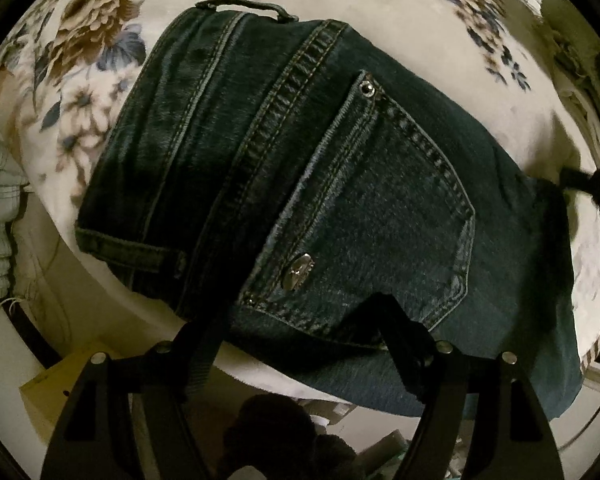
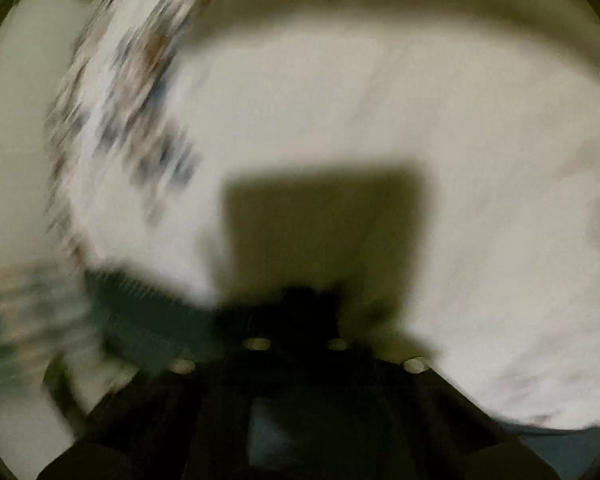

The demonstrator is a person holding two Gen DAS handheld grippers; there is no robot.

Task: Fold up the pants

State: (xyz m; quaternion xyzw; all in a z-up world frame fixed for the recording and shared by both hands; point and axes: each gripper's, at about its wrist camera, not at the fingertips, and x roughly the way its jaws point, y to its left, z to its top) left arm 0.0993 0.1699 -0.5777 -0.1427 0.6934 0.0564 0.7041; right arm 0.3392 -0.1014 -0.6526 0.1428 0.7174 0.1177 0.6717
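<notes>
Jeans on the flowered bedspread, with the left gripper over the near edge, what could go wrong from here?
1. The jeans overhang the near edge of the bedspread; a tug could slide them off.
2. The left gripper stands open by the back pocket; closing there may pinch only the top layer.
3. The right gripper looks shut and its view is blurred, so its aim is uncertain.

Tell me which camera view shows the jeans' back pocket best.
The left wrist view: the back pocket lies sharp and central on the jeans, stitching and rivets clear. The right wrist view is motion-blurred and shows only a dark denim patch at lower left, no pocket.
</notes>
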